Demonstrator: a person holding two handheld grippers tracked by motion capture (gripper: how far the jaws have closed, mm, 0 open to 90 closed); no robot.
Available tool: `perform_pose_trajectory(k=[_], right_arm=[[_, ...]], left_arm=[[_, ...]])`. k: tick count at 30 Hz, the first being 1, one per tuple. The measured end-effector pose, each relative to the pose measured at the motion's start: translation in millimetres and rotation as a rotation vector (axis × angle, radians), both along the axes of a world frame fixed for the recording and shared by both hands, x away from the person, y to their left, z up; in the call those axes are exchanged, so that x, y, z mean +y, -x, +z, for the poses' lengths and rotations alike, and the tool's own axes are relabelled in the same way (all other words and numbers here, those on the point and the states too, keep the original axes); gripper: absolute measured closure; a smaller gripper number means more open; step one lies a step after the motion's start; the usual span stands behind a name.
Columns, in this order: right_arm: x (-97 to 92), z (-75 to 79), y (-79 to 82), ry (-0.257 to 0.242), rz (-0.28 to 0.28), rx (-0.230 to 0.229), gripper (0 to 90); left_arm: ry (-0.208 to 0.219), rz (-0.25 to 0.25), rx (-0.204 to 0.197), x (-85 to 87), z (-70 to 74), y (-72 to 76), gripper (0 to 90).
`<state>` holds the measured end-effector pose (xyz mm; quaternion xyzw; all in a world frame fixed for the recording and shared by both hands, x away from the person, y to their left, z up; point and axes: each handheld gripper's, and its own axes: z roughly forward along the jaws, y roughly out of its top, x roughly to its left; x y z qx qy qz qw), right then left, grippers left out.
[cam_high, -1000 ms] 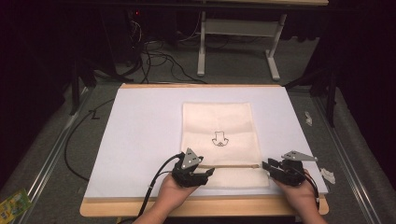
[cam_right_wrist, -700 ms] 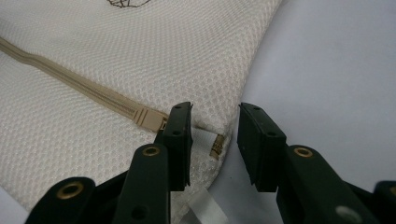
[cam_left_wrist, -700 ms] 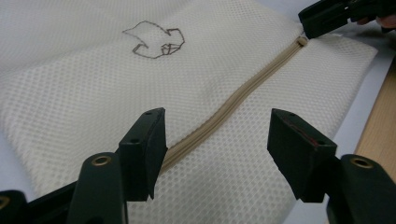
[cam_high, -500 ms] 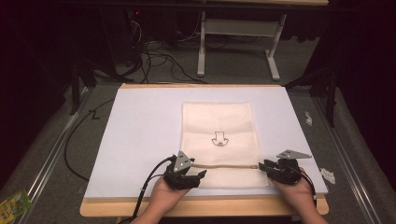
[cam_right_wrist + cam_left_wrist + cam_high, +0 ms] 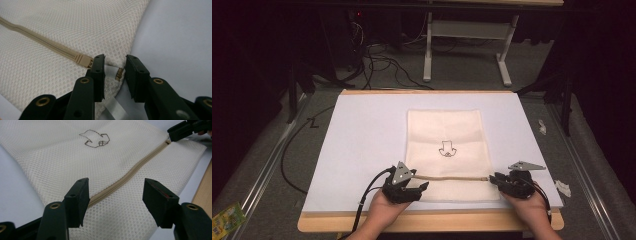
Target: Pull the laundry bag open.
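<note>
Mesh bag (image 5: 447, 150) lies mid-frame on the surface. Right gripper (image 5: 115, 72) fingers have just been closing around the zipper pull (image 5: 118, 73), not pinching yet; left gripper (image 5: 115, 192) fingers wide. Grip squarely, pull along the zipper (image 5: 130, 173).

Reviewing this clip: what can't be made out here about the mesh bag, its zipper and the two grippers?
- Zipper slider: right gripper view, partly behind one black jaw; whether the right gripper pinches it or the clear tab cannot be told.
- Zipper near end: left gripper view, hidden behind a jaw of the left gripper.
- Mesh bag drawing: high view, too small to identify.
- Bag's contents: unclear.
</note>
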<state>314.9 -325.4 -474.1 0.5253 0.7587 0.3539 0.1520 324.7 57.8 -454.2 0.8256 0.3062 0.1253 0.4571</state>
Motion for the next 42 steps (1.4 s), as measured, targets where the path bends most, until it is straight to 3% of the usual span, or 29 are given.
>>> perform_pose_trajectory(k=[4, 7, 16, 19, 26, 29, 35, 42], right_arm=[[1.8, -0.3, 0.7, 0.016, 0.007, -0.01, 74.7], [2.9, 0.2, 1.4, 0.022, 0.007, -0.007, 76.9], [4.8, 0.9, 1.9, 0.051, 0.041, -0.027, 83.6], [4.9, 1.3, 1.9, 0.054, 0.049, -0.032, 84.4], [5.2, 9.2, 5.1, 0.05, 0.065, -0.08, 85.3], [5.7, 13.8, 7.5, 0.037, 0.078, -0.095, 85.4], [6.8, 17.6, 9.9, 0.03, 0.079, -0.13, 85.4], [6.1, 21.8, 11.7, 0.018, 0.074, -0.164, 85.4]], left_arm=[[-0.005, -0.007, -0.024, -2.6, 4.5, 3.1, 39.2], [0.018, -0.018, 0.004, -5.5, 3.6, 2.8, 41.6], [-0.004, -0.062, 0.036, -24.6, -2.4, 3.8, 41.6], [0.013, -0.069, 0.04, -28.3, -0.5, 4.9, 47.6], [0.056, -0.127, 0.057, -44.0, 9.6, 7.2, 50.7], [0.079, -0.141, 0.067, -54.3, 11.4, 3.3, 52.1], [0.08, -0.17, 0.075, -81.9, 11.1, -4.6, 55.9], [0.094, -0.185, 0.125, -120.0, 3.9, -15.7, 57.8]])
